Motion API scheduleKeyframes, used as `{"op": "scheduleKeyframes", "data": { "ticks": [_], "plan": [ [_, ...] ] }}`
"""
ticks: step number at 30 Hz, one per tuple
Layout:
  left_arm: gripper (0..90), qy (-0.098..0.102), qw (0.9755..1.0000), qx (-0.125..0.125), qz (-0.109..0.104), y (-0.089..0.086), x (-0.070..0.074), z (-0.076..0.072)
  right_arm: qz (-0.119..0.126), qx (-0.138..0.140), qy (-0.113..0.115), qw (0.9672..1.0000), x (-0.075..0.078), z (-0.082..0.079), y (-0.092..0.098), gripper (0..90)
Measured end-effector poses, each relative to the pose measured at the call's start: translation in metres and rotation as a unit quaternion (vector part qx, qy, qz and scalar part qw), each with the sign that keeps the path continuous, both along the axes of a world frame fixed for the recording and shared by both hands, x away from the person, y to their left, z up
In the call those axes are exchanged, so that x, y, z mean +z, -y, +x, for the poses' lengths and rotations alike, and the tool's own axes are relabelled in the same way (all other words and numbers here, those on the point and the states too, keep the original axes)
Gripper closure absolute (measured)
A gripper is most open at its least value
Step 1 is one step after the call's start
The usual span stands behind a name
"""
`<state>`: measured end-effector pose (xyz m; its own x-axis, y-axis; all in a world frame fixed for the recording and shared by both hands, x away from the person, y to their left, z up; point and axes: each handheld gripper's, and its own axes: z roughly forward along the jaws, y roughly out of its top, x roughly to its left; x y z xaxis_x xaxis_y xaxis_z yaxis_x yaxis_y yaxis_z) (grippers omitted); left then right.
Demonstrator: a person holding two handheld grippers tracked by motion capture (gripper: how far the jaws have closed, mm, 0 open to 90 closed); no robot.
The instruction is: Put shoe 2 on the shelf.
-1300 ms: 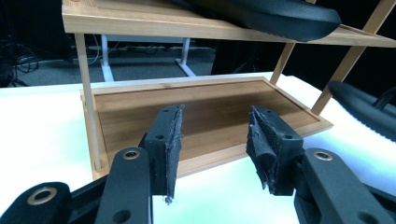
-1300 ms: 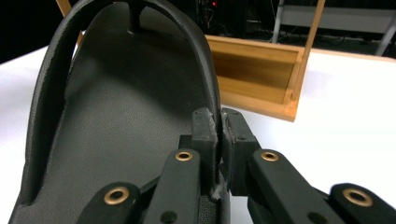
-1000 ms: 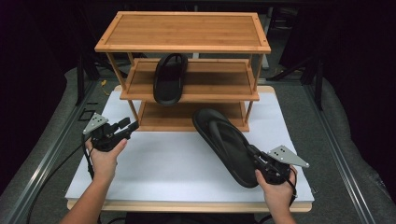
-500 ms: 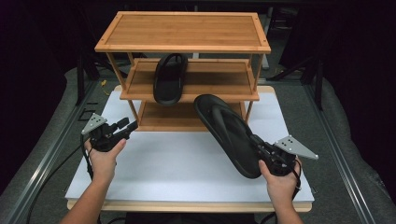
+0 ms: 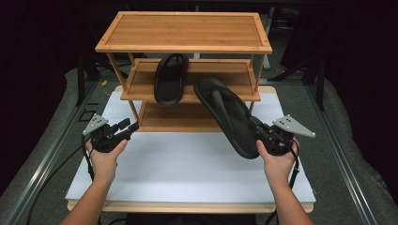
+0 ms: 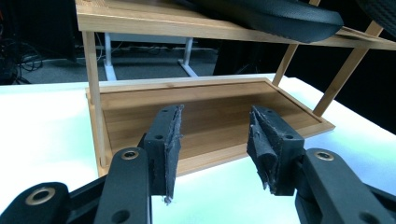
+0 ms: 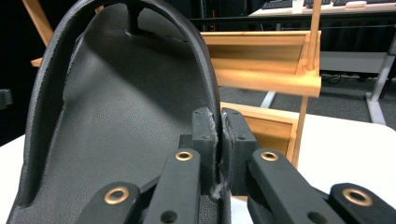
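At the near edge of the white tabletop (image 5: 187,173), two forearms reach in, each hand carrying a gripper. The right gripper (image 5: 263,136) now sits higher and farther from the near edge than a second ago, and the black flip-flop (image 5: 227,115) it carries has risen with it: then the sandal lay low over the tabletop in front of the rack's bottom tier, and now its far end stands level with the middle shelf (image 5: 141,91). The jaws are clamped tight on the sandal's rim at its near end, as the right gripper view shows, with the pads pinching the edge of the sole (image 7: 121,116).

The flip-flop's long axis runs from near right to far left, tilted upward, with its heel end in the jaws and its toe end, where the strap post sits, pointing toward the wooden shoe rack (image 5: 183,30). It hangs clear of the tabletop, just before the right half of the rack.

The left gripper (image 5: 129,126) has kept its place at the near left, its jaws standing moderately apart with nothing between them; the left gripper view looks between them to the rack's bottom shelf (image 6: 210,112).

Farther back, a second black flip-flop (image 5: 170,77) lies on the middle shelf, its long axis running near to far, unchanged from before.
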<state>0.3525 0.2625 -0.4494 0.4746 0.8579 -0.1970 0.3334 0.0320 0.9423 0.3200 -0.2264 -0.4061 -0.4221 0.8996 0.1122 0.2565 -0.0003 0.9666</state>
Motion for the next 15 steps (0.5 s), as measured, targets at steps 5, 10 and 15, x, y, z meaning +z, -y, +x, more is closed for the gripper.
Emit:
{"op": "scheduleKeyframes", "data": {
  "ticks": [5,10,15],
  "plan": [
    [53.6,0.0,1.0,0.001,-0.001,0.0,0.0,0.0,-0.007,-0.007,0.001,0.9999,0.005,0.014,-0.004,84.7],
    [53.6,0.0,1.0,0.002,-0.002,-0.001,0.0,0.0,-0.01,-0.016,-0.007,0.9998,0.009,0.031,-0.011,84.7],
    [53.6,0.0,1.0,0.003,-0.004,-0.002,0.0,0.001,-0.006,-0.023,-0.007,0.9997,0.014,0.044,-0.018,84.7]
  ]
}}
